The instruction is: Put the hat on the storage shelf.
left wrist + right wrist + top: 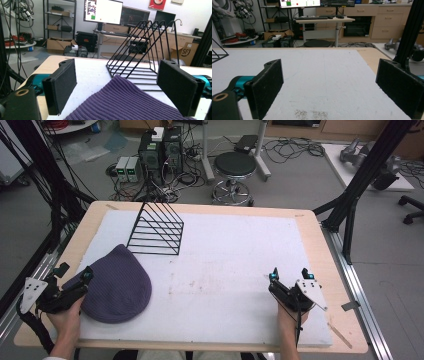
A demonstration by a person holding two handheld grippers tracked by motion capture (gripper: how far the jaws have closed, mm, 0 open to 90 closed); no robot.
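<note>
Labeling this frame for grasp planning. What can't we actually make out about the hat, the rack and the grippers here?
- Purple knit hat: near-left edge hidden by the left gripper in the high view; cut off by the bottom edge in the left gripper view, so its opening can't be told.
- Wire rack: the right gripper view's left edge leaves just a corner.
- Right gripper: pads too small in the high view; jaws open in its own view, nothing between them.

One purple ribbed knit beanie [116, 285], lying flat. One black wire rack [156, 228] of triangular loops, standing upright. One white foam mat [230, 265] covering one light wooden table [320, 245]. Two hand-held black grippers: left gripper [74, 272], right gripper [289, 273], two padded jaws each. One round black stool [234, 166] on the floor beyond.
</note>
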